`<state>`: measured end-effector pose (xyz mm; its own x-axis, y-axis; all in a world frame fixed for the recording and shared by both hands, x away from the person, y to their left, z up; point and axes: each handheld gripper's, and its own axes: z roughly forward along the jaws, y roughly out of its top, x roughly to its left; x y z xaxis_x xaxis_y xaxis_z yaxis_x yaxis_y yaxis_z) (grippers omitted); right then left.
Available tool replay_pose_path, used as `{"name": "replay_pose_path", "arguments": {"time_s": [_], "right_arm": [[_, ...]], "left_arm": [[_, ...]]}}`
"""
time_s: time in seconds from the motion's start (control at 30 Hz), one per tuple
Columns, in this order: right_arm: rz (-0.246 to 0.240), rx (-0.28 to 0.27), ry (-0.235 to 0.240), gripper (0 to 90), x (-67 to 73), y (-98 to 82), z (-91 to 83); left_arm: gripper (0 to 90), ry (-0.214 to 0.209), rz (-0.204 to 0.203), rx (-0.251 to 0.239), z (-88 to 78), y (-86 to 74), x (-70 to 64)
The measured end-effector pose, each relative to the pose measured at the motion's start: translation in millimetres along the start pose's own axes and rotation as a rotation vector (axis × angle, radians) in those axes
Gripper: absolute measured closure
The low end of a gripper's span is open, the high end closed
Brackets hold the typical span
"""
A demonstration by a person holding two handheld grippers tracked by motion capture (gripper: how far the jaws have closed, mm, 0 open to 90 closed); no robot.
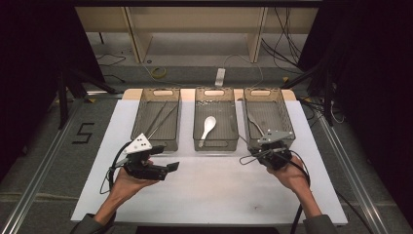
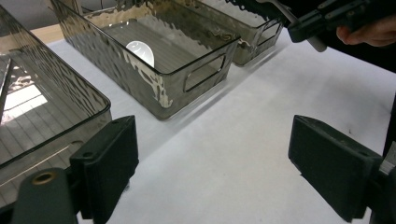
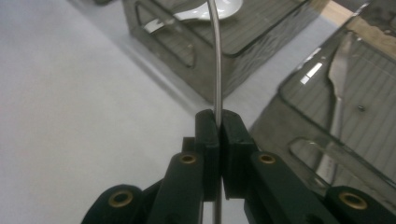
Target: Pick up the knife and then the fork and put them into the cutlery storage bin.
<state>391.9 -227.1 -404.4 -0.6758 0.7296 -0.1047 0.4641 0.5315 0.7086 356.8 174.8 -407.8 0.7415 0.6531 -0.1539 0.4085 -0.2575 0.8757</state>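
Three smoky translucent ribbed bins (image 1: 156,117) sit on a white table cover (image 1: 209,190). The spoon (image 1: 208,127) is white, the grippers' jaws black.

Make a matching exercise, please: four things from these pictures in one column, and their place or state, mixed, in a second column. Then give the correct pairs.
Things:
1. white spoon
2. left hand-held gripper
3. right hand-held gripper
4. left bin

Places or states:
A. shut on a thin metal utensil
B. lies in the middle bin
C. holds long thin metal pieces
D. open, over the white table top

Pairs: 1-B, 2-D, 3-A, 4-C
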Motion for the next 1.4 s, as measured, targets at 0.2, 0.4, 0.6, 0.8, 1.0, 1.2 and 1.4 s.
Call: {"name": "replay_pose_path", "arguments": {"time_s": [0.2,0.4,0.6,0.8,1.0,1.2,1.4], "right_arm": [[0.093,-0.013,-0.035,87.5,-28.9,11.8,-6.4],[0.156,-0.015,-0.065,87.4,-53.6,23.0,-7.4],[0.208,0.012,-0.099,87.4,-75.0,32.9,3.4],[0.25,0.036,-0.13,87.4,-89.1,43.1,17.2],[0.297,0.081,-0.161,87.3,-100.2,47.4,33.5],[0.357,0.12,-0.179,87.2,-109.3,40.5,43.9],[0.388,0.131,-0.177,87.1,-113.0,36.3,48.5]], "left_arm": [[15.2,0.014,-0.004,-0.033,-4.0,-2.9,1.9],[15.2,0.013,-0.025,-0.069,-8.2,-4.9,7.3],[15.2,0.041,-0.009,-0.093,-10.2,-5.7,6.9],[15.1,0.063,-0.01,-0.123,-13.1,-6.2,7.2],[14.8,0.07,-0.019,-0.133,-13.7,-6.7,6.4],[14.3,0.07,-0.01,-0.137,-13.8,-6.7,5.4],[14.3,0.069,-0.026,-0.141,-13.9,-7.0,6.6]]}}
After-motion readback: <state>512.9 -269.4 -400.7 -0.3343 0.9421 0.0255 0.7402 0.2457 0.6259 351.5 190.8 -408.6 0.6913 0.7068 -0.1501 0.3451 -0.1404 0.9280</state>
